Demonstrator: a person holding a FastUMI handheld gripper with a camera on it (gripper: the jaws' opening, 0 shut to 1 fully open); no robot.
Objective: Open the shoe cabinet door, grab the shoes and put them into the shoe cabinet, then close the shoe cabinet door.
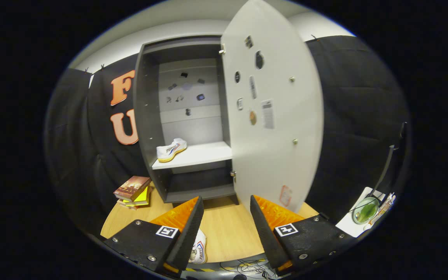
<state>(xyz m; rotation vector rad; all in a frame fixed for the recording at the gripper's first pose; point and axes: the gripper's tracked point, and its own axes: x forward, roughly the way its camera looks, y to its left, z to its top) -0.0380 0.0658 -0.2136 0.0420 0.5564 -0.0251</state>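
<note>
Wooden table [228, 229]; cabinet door [274, 116] open; shoe [171, 149] on shelf; gripper [226, 206] fingers spread, empty.

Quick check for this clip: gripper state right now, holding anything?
Gripper: open, holding nothing; its fingers are spread over the wooden table, in front of the open shoe cabinet. A second shoe lies on the table beside one finger.

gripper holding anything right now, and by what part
Nothing is held: the gripper is open over the table, with a shoe low beside one finger, not between them.
</note>
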